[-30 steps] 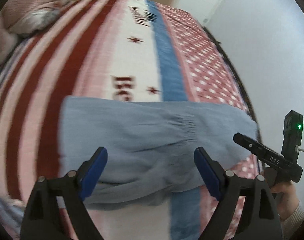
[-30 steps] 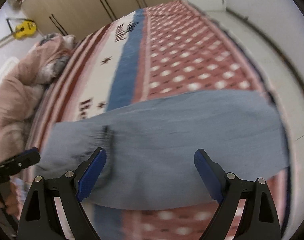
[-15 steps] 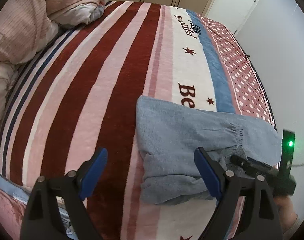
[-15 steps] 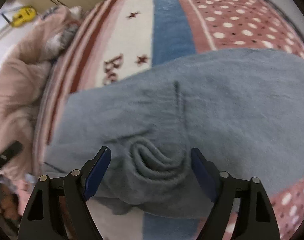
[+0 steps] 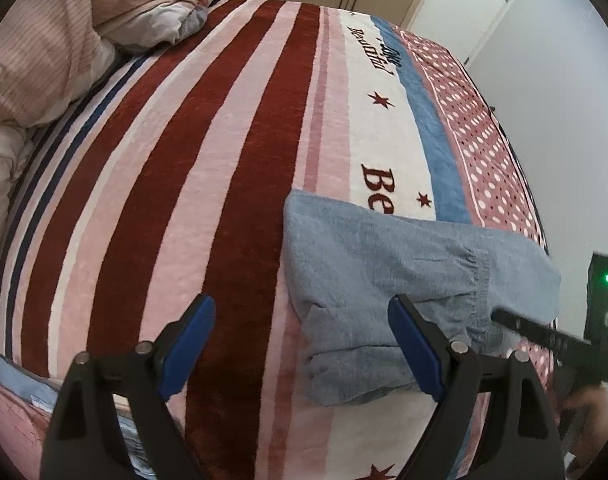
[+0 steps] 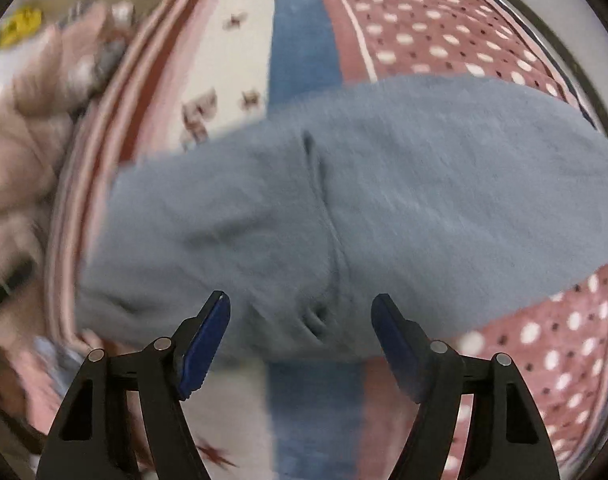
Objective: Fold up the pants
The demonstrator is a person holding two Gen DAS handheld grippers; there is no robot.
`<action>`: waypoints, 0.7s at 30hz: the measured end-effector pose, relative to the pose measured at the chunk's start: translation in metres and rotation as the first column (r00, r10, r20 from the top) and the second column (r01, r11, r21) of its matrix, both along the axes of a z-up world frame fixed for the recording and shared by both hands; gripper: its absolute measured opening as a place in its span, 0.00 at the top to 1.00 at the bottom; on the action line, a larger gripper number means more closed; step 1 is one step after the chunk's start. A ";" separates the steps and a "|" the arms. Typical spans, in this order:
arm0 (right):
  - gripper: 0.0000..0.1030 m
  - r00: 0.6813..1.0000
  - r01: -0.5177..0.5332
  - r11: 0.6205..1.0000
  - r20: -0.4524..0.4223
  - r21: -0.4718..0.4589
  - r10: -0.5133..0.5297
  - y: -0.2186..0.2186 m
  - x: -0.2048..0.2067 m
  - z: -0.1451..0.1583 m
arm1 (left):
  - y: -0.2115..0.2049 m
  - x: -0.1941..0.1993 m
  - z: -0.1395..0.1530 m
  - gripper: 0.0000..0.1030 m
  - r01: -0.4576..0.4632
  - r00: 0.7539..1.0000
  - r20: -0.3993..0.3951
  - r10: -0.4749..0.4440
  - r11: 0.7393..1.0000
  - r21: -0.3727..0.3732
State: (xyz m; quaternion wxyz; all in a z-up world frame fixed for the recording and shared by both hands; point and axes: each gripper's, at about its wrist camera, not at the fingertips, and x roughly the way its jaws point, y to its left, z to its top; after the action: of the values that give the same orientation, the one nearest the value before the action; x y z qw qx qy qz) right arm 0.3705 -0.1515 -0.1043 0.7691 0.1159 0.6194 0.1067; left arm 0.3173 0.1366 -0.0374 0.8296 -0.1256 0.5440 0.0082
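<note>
Right gripper [image 6: 300, 344] narrowed since earlier, empty, left gripper [image 5: 302, 350] wide, empty, fleecy blue pants [image 5: 383, 280] folded

pants [image 5: 387, 280] on blanket [image 5: 208, 184], pillow [image 5: 56, 40] behind

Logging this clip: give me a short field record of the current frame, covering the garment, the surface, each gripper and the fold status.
garment: light blue pants, lying folded over on the bed
surface: striped and dotted blanket covering the bed
bedding: pink duvet bunched at the far left corner
left gripper: open, empty, aimed at the blanket beside the pants' left edge
right gripper: open, empty, low over the near edge of the pants; view blurred
fold status: pants doubled over with layered edges showing; neither gripper holds cloth
</note>
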 end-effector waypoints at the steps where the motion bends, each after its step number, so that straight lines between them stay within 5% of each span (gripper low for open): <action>1: 0.32 1.000 0.012 1.000 0.018 0.010 -0.013 0.003 0.008 0.003 | 0.001 0.000 0.000 0.17 -0.005 1.000 0.002 0.005 1.000 -0.002; 5: 0.32 0.996 0.009 0.995 0.092 -0.103 0.001 0.021 0.034 -0.007 | 0.002 0.001 0.001 0.17 -0.013 1.000 0.008 0.013 1.000 -0.002; 12: 0.33 0.994 -0.103 0.975 -0.001 -0.195 0.105 0.014 -0.006 -0.035 | 0.001 0.000 0.000 0.17 -0.003 1.000 0.004 0.003 1.000 -0.006; 16: 0.33 0.994 -0.104 0.983 -0.059 -0.154 0.096 0.001 -0.022 -0.039 | 0.001 0.001 0.001 0.17 -0.001 1.000 0.009 0.001 1.000 -0.019; 21: 0.35 0.996 -0.090 0.994 0.013 -0.055 0.091 0.000 0.004 -0.026 | 0.001 0.000 0.000 0.17 -0.011 1.000 0.013 0.012 0.999 -0.032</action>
State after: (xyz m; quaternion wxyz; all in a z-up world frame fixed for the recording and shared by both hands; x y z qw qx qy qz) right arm 0.3748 -0.1518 -0.1302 0.7712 0.0657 0.6206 0.1255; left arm 0.3178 0.1373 -0.0377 0.8309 -0.1419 0.5380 0.0035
